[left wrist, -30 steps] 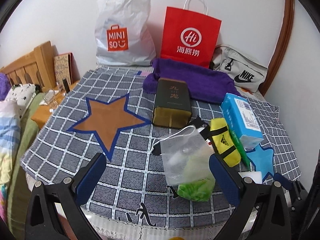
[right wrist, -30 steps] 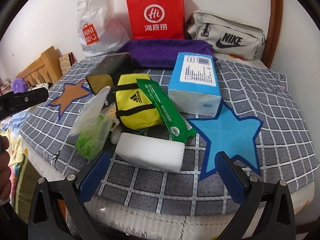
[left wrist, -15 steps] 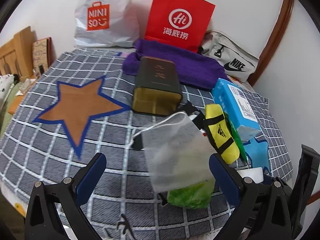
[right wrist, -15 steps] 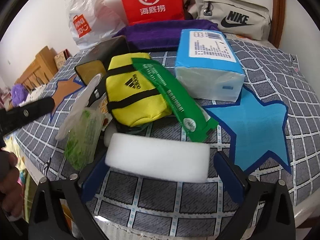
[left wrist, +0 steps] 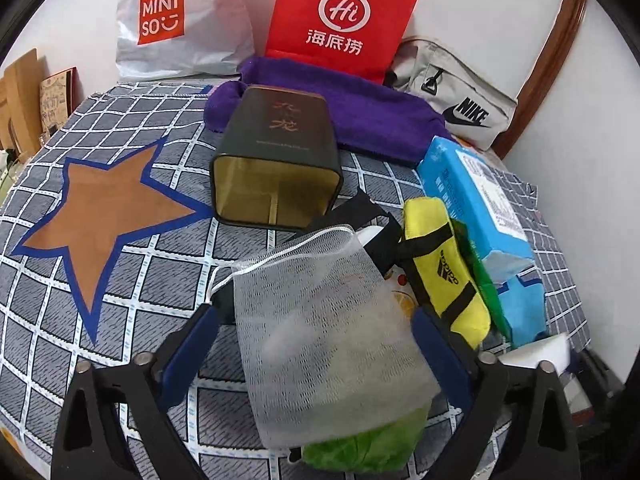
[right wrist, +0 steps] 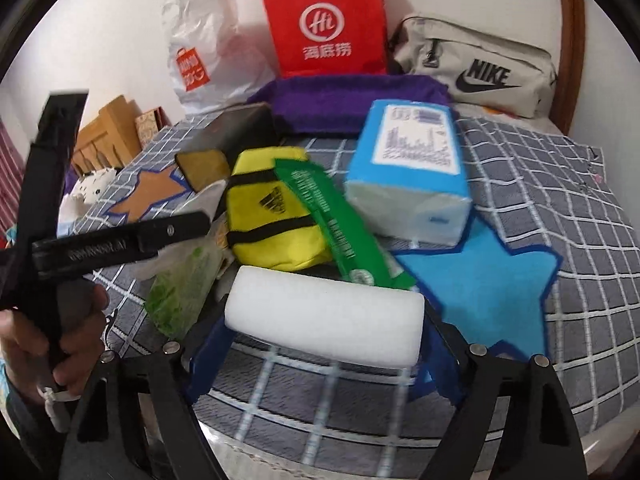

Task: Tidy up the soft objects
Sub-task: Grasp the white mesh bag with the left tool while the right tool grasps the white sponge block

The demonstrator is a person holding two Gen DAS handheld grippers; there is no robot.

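A white mesh drawstring bag [left wrist: 332, 340] with green stuff in its bottom lies between the fingers of my left gripper [left wrist: 316, 332], which is open around it. The bag also shows in the right wrist view [right wrist: 180, 284]. A white foam block [right wrist: 324, 316] lies between the fingers of my right gripper [right wrist: 320, 344]; the blue pads sit close to its two ends, and I cannot tell whether they press it. A yellow Adidas pouch [right wrist: 272, 216], a green packet [right wrist: 340, 228] and a blue tissue pack [right wrist: 408, 176] lie behind it.
A dark tin box [left wrist: 276, 160] lies on its side on the checked cloth [left wrist: 120, 320]. A purple towel [left wrist: 348, 108], a red paper bag [left wrist: 340, 20], a white Miniso bag [left wrist: 176, 20] and a grey Nike bag [right wrist: 476, 68] stand at the back. A brown star [left wrist: 104, 208] and a blue star [right wrist: 488, 284] mark the cloth.
Both grippers have moved forward. The mesh bag now lies between the left fingers and the foam block between the right fingers. The left gripper now shows large in the right wrist view.
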